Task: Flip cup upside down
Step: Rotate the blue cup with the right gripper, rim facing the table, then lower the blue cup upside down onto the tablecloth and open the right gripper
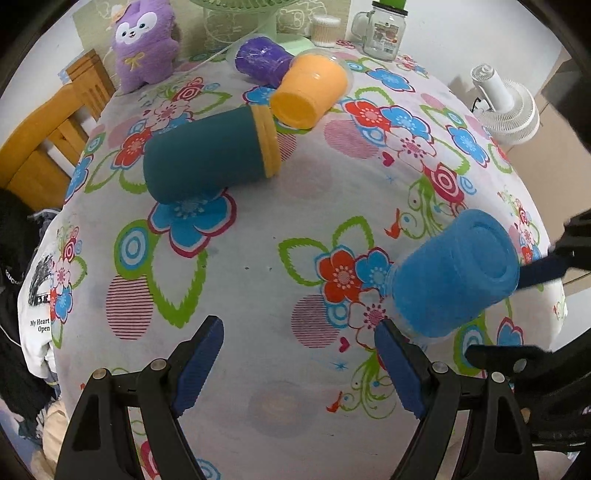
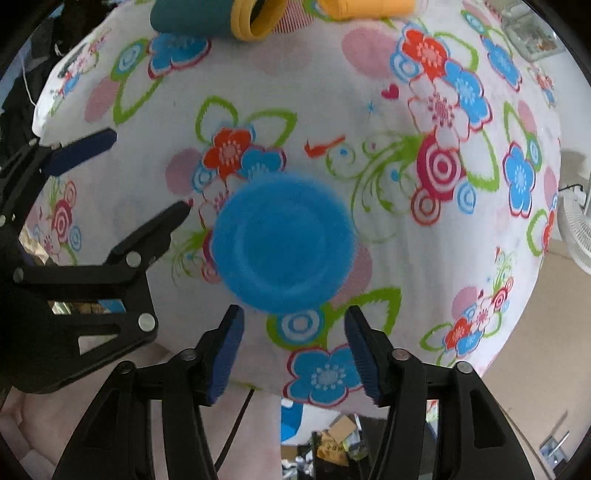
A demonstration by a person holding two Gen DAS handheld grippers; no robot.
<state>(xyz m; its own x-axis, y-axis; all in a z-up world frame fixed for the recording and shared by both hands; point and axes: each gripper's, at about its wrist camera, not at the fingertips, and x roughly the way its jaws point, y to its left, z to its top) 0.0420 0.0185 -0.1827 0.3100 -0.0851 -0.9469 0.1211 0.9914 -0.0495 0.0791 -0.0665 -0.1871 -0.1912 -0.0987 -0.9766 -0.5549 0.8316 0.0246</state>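
A blue fuzzy cup [image 1: 450, 277] stands upside down on the flowered tablecloth, its base up; in the right wrist view it [image 2: 284, 243] sits just ahead of my fingers. My right gripper [image 2: 293, 347] is open and apart from the cup, just behind it. My left gripper [image 1: 303, 365] is open and empty, to the left of the cup. The right gripper's fingers [image 1: 543, 269] show at the right edge of the left wrist view. The left gripper [image 2: 144, 177] shows at the left in the right wrist view.
A dark teal cup with a yellow rim [image 1: 207, 155], an orange cup [image 1: 310, 92] and a purple cup [image 1: 262, 61] lie on their sides farther back. A purple plush toy [image 1: 144, 40], a glass jar [image 1: 384, 33], a white fan [image 1: 506, 103] and a wooden chair [image 1: 48, 125] surround the table [image 1: 258, 266].
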